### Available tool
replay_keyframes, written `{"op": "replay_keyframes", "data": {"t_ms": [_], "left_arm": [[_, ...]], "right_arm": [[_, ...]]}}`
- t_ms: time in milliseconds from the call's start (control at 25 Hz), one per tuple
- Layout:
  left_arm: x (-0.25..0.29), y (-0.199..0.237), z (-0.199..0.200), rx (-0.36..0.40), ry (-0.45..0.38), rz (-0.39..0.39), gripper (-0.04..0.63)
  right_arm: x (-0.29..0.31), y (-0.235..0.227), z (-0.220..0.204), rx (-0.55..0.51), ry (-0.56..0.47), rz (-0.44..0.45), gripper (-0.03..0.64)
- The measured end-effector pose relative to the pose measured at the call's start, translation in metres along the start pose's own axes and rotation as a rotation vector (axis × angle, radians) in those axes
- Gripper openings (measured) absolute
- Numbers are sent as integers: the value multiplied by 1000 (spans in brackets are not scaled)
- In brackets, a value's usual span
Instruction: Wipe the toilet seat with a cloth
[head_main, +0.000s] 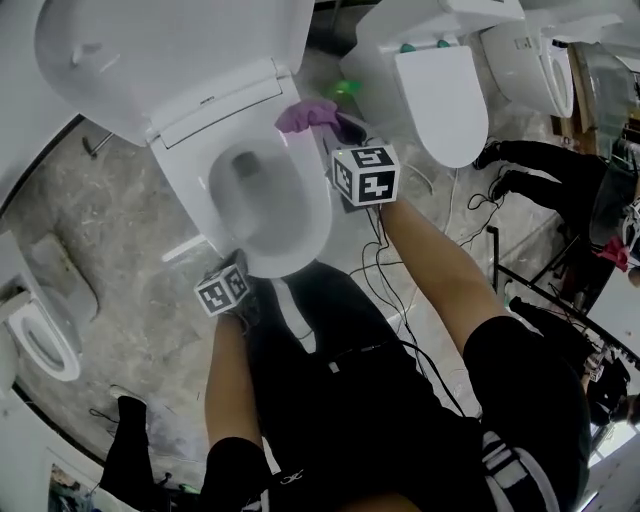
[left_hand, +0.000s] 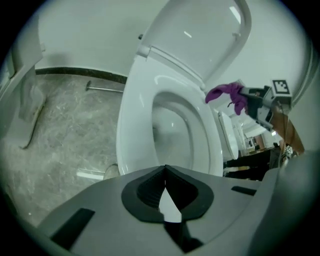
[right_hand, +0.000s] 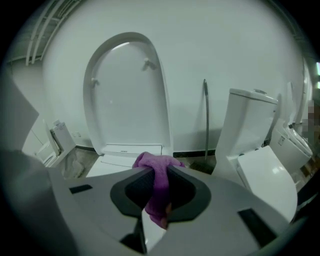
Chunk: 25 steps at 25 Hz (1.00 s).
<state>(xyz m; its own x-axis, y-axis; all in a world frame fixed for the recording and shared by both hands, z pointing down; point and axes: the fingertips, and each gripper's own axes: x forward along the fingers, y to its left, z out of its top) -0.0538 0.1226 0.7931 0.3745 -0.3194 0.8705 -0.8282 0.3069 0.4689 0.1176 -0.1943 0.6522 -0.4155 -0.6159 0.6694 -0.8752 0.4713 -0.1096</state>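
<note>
While the right claw (right_hand: 159, 175) pinches the soft, likely light cloth (right_hand: 156, 161) mid-fold, the left claw (left_hand: 165, 175) is closed and empty.

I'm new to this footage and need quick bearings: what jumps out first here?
The purple cloth, clamped in the right gripper, pops against all the white, by the toilet seat's rear right corner in the head view. The lid stands raised behind the open bowl. The left gripper, shut and empty, hovers at the seat's front edge.
</note>
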Motion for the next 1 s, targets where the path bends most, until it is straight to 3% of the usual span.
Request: {"op": "replay_keyframes", "data": {"t_ms": [240,480,640,1000], "left_arm": [[-16,-3,32,-62,-150,-7,8],[-19,-1,55,-88,-218,40,8],[-15,-2,64,-67,-227,54,8],[-12,1,51,-32,-174,34,8]], "right_arm": [[74,-23,-6,37,24,-33,59],[139,-22,-17,-76,90,-27,59],[167,-18,-24,-140,123,-46,58],[163,1,-41,-123,125,-35,58]]}}
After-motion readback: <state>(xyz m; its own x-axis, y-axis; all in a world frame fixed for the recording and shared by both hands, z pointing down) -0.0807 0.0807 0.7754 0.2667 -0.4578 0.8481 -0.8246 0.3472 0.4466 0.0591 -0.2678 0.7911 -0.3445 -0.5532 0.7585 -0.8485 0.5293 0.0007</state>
